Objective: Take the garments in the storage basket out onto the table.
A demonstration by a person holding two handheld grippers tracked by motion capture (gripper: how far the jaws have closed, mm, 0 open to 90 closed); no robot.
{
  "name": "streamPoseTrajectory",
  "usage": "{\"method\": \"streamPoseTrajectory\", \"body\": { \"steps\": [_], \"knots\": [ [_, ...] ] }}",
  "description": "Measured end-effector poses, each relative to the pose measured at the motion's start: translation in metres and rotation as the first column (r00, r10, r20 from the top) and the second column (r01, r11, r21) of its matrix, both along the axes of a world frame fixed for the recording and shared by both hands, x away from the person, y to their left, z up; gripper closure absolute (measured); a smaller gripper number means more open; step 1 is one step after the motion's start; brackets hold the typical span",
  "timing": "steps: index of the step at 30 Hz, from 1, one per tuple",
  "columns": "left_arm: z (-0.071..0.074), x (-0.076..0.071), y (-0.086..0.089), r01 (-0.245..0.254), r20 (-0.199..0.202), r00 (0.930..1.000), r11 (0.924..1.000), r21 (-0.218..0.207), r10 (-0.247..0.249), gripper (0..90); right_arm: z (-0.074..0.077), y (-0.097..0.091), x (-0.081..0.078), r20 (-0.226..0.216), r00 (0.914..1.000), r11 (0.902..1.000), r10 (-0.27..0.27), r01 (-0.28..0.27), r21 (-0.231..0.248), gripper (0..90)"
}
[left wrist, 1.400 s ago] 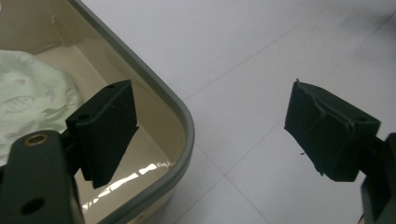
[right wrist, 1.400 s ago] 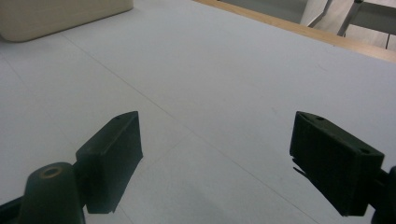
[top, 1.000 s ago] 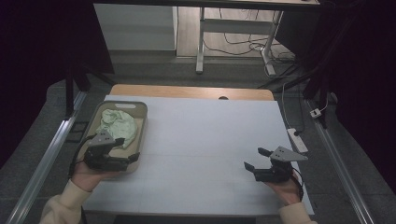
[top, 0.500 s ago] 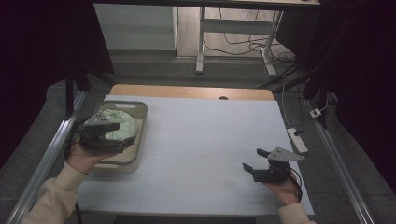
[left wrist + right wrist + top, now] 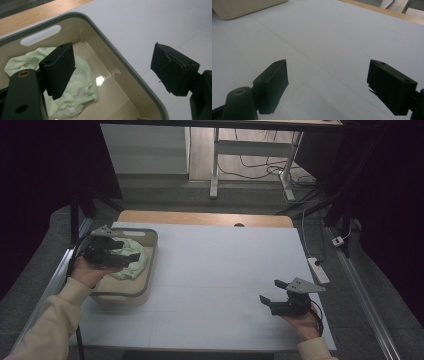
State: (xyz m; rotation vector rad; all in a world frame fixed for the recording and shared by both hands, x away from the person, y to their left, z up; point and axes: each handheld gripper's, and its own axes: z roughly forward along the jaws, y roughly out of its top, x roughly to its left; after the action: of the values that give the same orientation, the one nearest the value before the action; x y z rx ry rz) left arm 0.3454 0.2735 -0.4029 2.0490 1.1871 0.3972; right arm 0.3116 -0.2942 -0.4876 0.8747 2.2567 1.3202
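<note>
Hidden: we see the near end of the beige bin [image 5: 140, 75] cut off by the frame in the left gripper view, and part of the green cloth [image 5: 82, 87] sits behind one jaw.
Hard to make out: in the dim high view, we read the cloth [image 5: 131, 259] as one crumpled piece, possibly a garment.
Count: we count one bin [image 5: 145, 285], one cloth, two grippers.
Left gripper [image 5: 114, 254]: we hold it spread wide above the bin, gripping nothing; one jaw hangs over the cloth, the other over the bin's rim and the white table [image 5: 220, 270].
Right gripper [image 5: 272, 295]: we hold it spread and empty over bare table [image 5: 324, 37], well apart from the bin.
</note>
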Motion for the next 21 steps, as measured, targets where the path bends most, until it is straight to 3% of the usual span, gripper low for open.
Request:
{"method": "streamPoseTrajectory", "body": {
  "steps": [5, 10, 19, 21],
  "knots": [
    [-0.005, 0.023, 0.014, -0.057, -0.042, 0.9974, 0.9980, 0.028, 0.058, 18.9, 0.000, 0.001, 0.000, 0.001, 1.0000, 1.0000, 0.004, -0.004, -0.001, 16.7],
    [-0.017, 0.045, 0.026, -0.083, -0.091, 0.9920, 0.9953, 0.051, 0.087, 18.7, 0.000, 0.001, 0.000, 0.000, 1.0000, 1.0000, 0.008, -0.008, -0.005, 16.7],
    [-0.043, 0.075, 0.044, -0.137, -0.176, 0.9721, 0.9843, 0.112, 0.155, 18.0, -0.002, 0.001, 0.001, -0.004, 1.0000, 1.0000, 0.005, -0.005, -0.004, 16.7],
    [-0.045, 0.077, 0.044, -0.136, -0.182, 0.9707, 0.9837, 0.118, 0.156, 18.0, -0.002, 0.001, 0.001, -0.004, 1.0000, 1.0000, 0.007, -0.007, -0.005, 16.7]
  ]
}}
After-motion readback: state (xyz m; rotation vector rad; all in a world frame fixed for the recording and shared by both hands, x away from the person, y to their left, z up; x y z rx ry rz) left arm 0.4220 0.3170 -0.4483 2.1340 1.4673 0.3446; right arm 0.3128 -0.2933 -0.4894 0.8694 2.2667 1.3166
